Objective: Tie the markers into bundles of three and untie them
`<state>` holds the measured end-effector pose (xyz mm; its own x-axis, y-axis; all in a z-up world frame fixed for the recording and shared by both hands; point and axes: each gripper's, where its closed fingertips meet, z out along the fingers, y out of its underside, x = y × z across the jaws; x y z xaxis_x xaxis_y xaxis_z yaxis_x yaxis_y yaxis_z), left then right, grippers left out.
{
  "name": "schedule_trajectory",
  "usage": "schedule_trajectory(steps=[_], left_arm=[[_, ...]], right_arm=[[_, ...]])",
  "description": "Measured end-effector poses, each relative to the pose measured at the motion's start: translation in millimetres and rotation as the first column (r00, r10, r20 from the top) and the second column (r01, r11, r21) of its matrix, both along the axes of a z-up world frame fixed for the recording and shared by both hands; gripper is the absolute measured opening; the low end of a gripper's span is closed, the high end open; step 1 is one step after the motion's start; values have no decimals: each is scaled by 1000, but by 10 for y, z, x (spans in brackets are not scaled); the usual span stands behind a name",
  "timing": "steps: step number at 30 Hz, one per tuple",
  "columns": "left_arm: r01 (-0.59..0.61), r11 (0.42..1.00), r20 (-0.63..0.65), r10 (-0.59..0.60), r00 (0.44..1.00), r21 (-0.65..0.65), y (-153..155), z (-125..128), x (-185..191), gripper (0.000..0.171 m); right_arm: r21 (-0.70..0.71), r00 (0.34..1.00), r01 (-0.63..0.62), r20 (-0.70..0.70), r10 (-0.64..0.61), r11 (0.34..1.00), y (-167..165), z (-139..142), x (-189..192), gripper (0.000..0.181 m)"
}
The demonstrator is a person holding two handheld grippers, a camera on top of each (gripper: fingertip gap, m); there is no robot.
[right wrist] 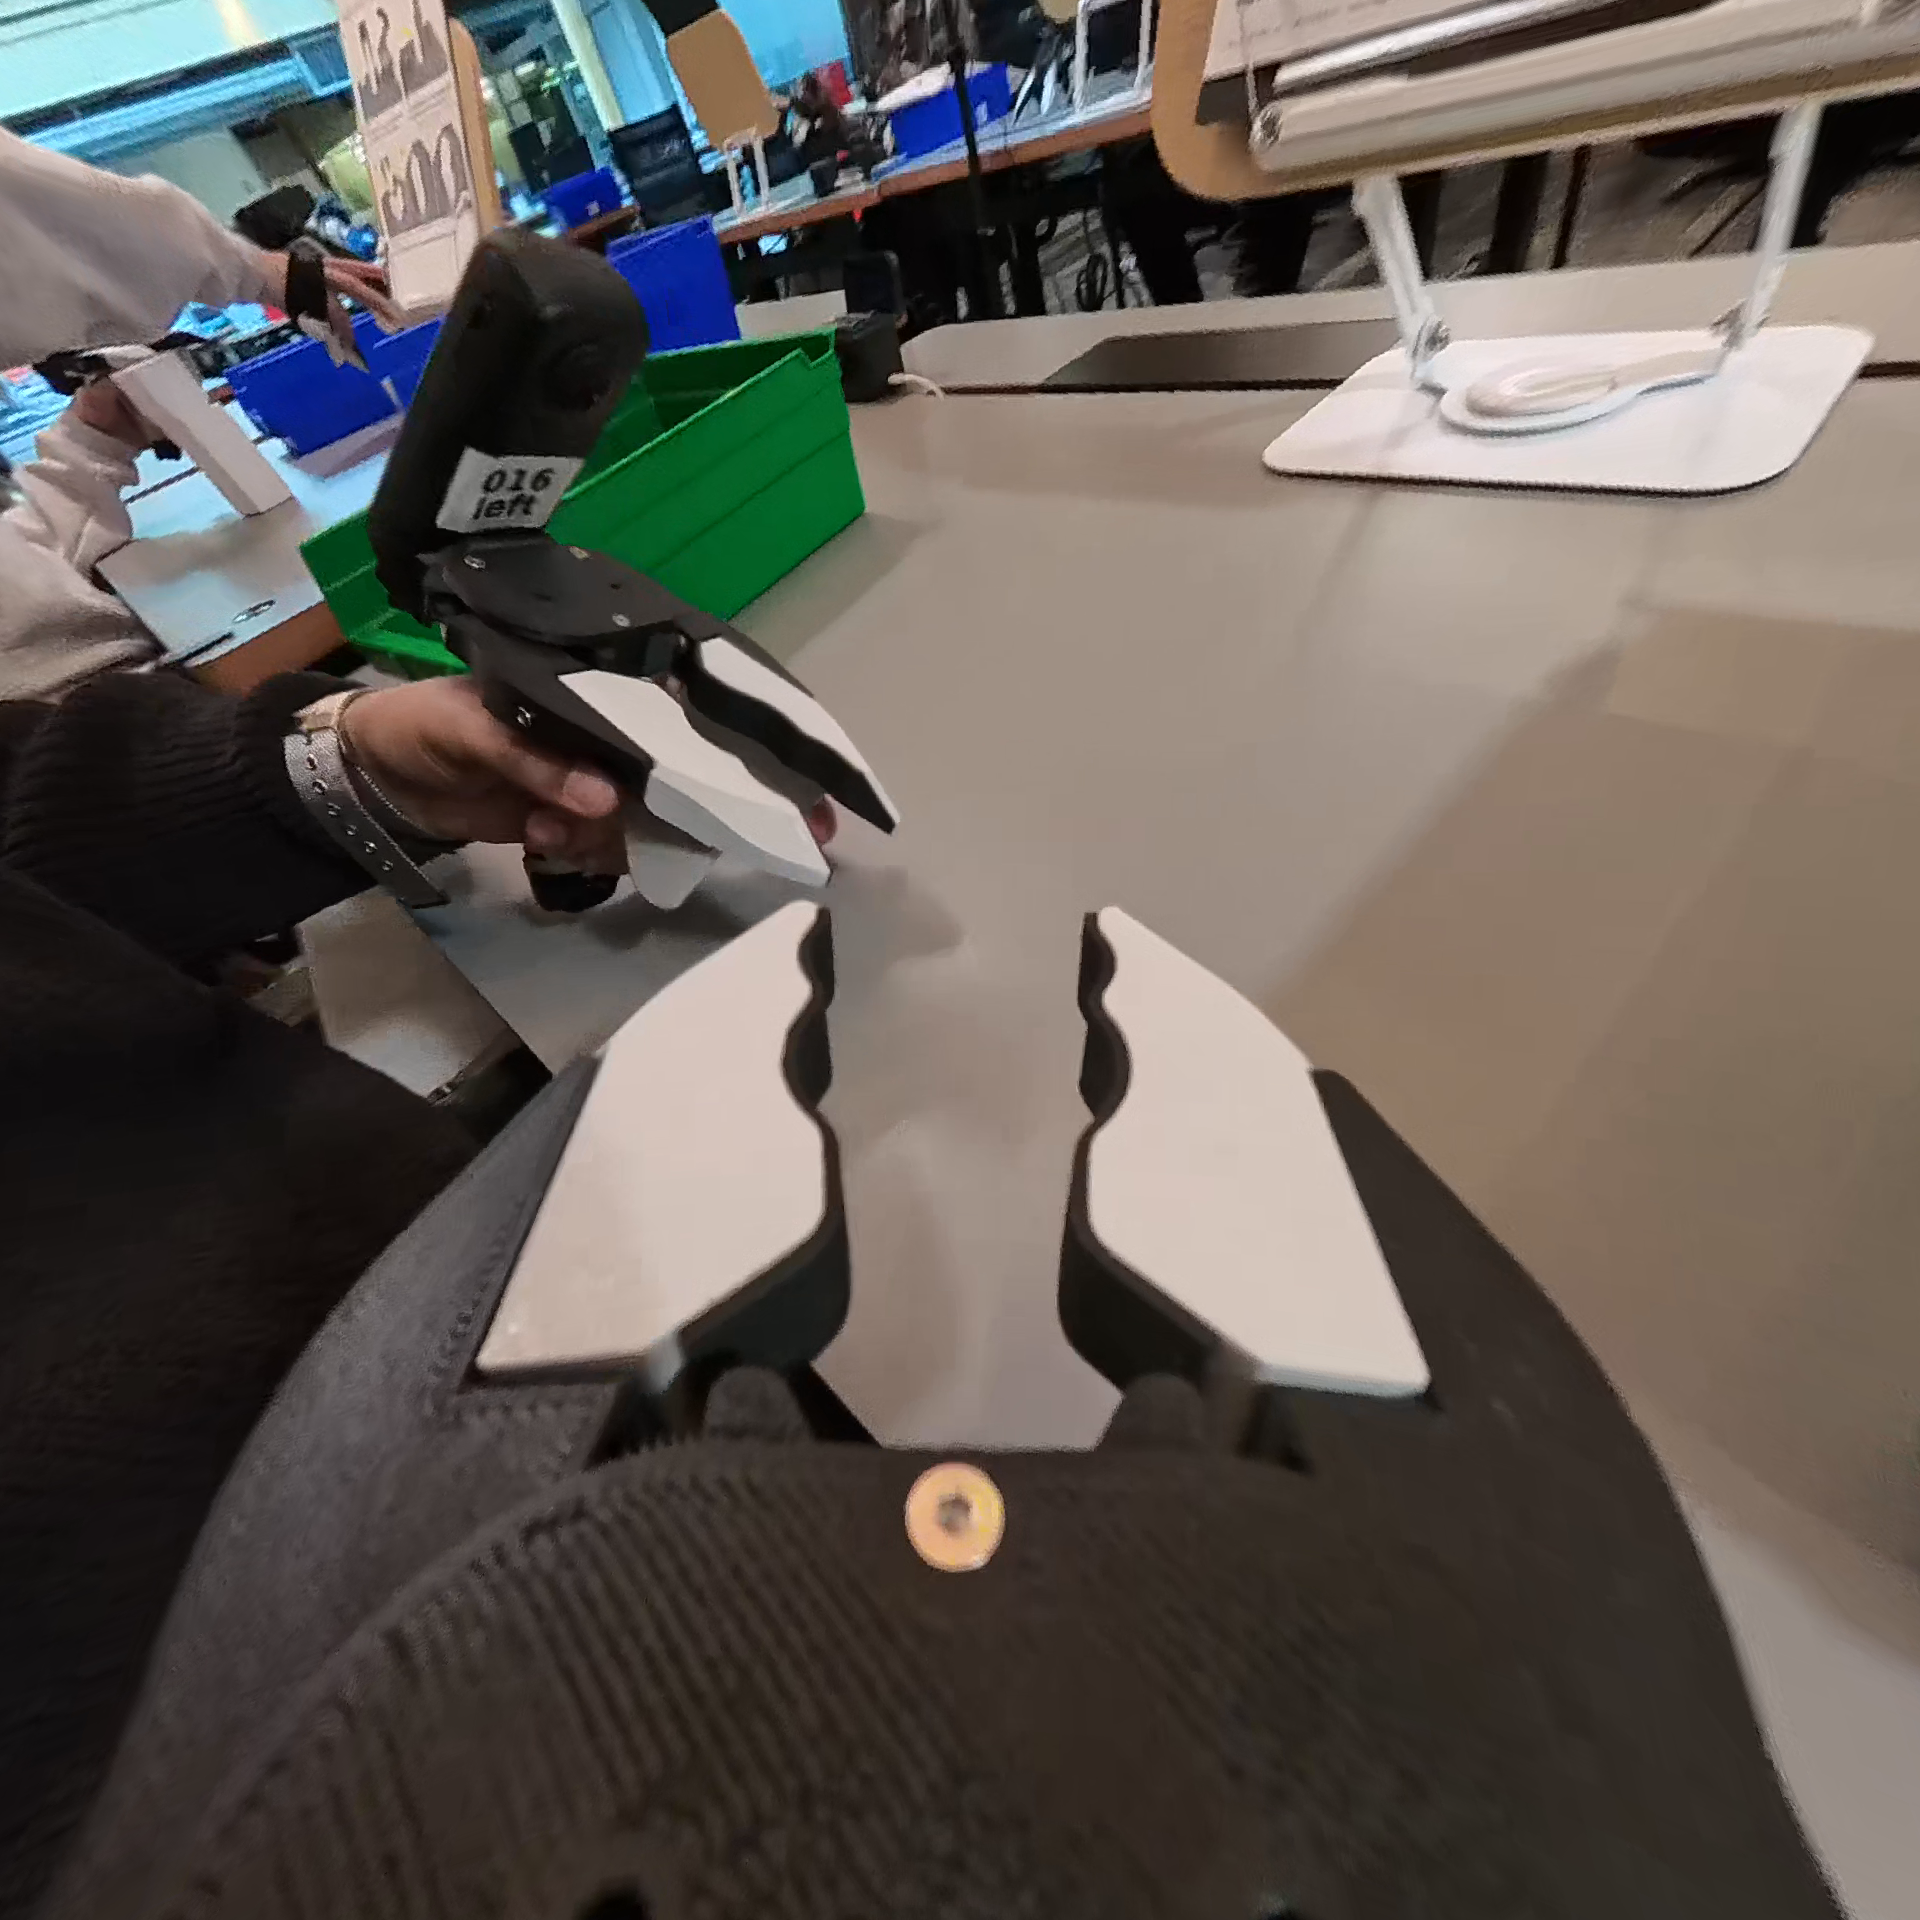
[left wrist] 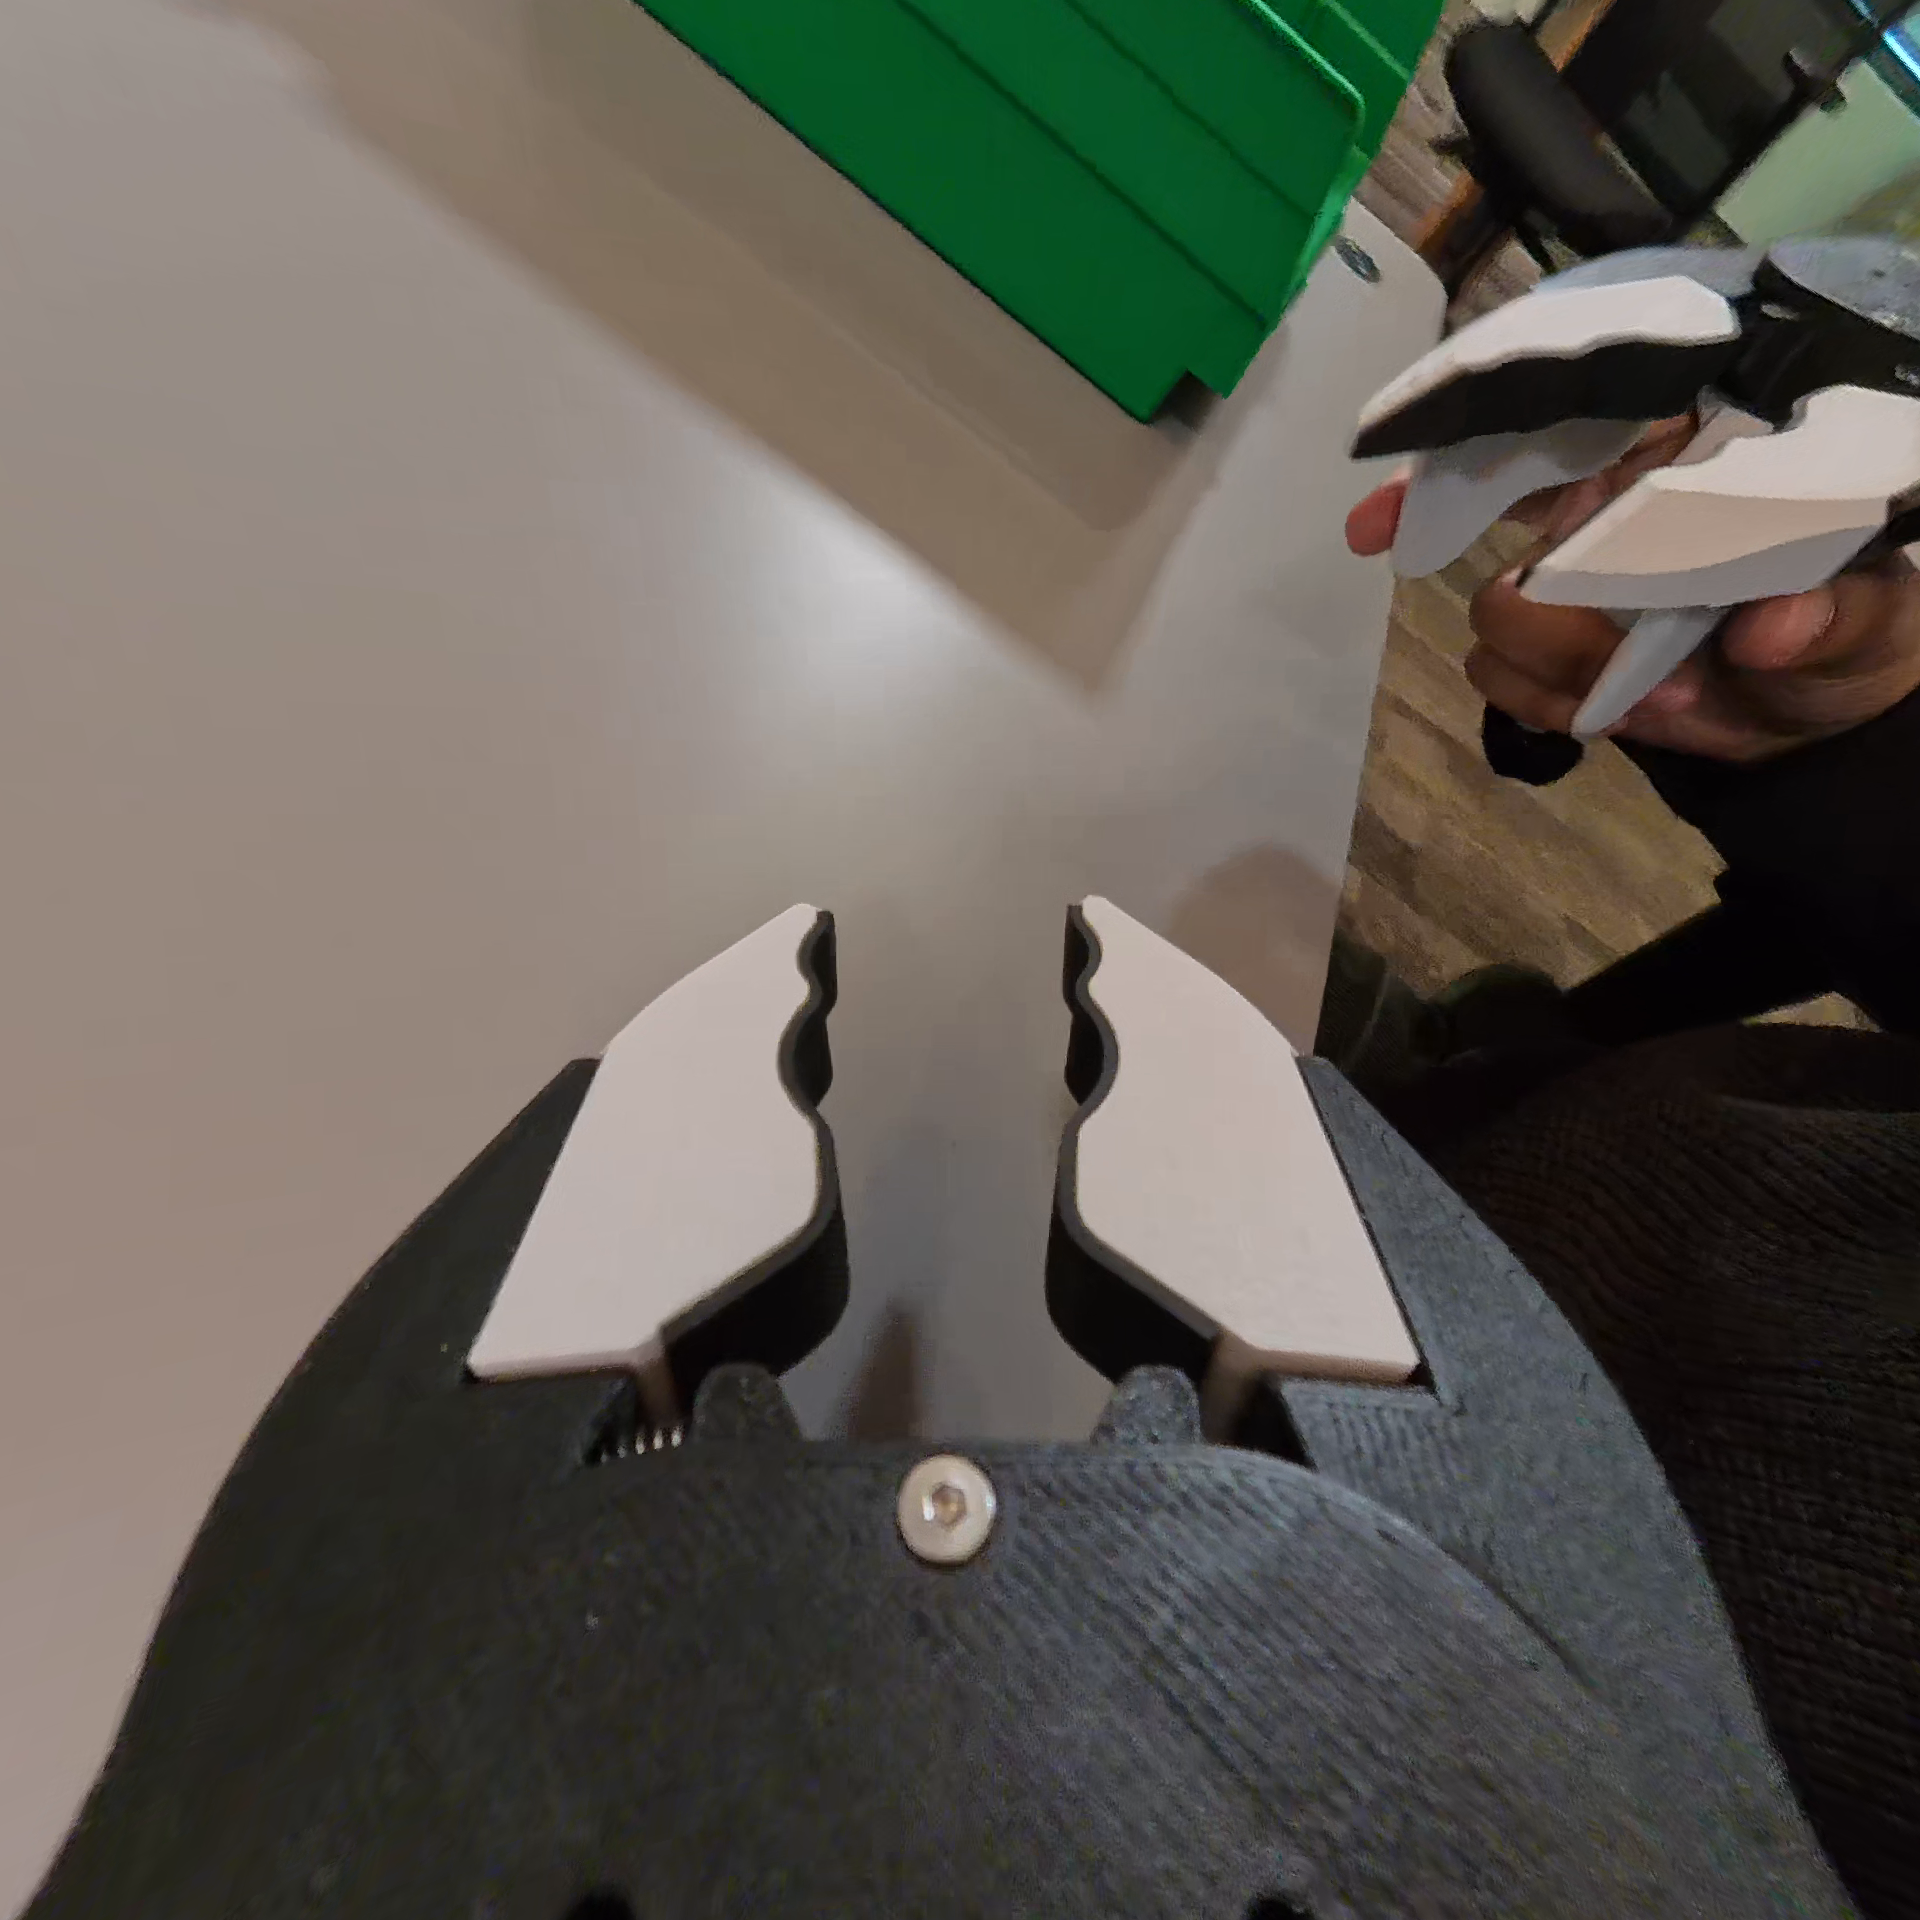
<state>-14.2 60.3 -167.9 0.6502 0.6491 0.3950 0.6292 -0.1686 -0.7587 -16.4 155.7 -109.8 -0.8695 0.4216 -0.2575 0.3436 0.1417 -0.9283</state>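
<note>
Both grippers hovering empty over bare counter (right wrist: 1351,727): left gripper (left wrist: 948,940) and right gripper (right wrist: 956,935) jaws parted, green bin (right wrist: 717,478) at far edge.

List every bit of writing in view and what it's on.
White tag on the black body of the left tongs: dark print, legible, but I don't copy writing out.
Paper sheet standing behind the green bin: drawings and print, too blurred to read.
Left wrist view: no writing.
</note>
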Motion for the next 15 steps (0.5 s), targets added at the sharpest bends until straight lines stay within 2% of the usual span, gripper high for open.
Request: schedule_trajectory(steps=[4,7,15], left_arm=[[-167,986,-50,166,985,-23,-312,48,-26,42],[-262,964,-123,253,960,-56,-527,80,1,42],[-354,934,-137,345,929,-52,-760,98,160,41]], right_arm=[[-30,1000,-26,3,26,999,-122,57,-61,39],[1,999,-7,-36,7,1000,-200,44,-163,37],[83,983,-76,-160,88,994,-519,-1,-109,32]])
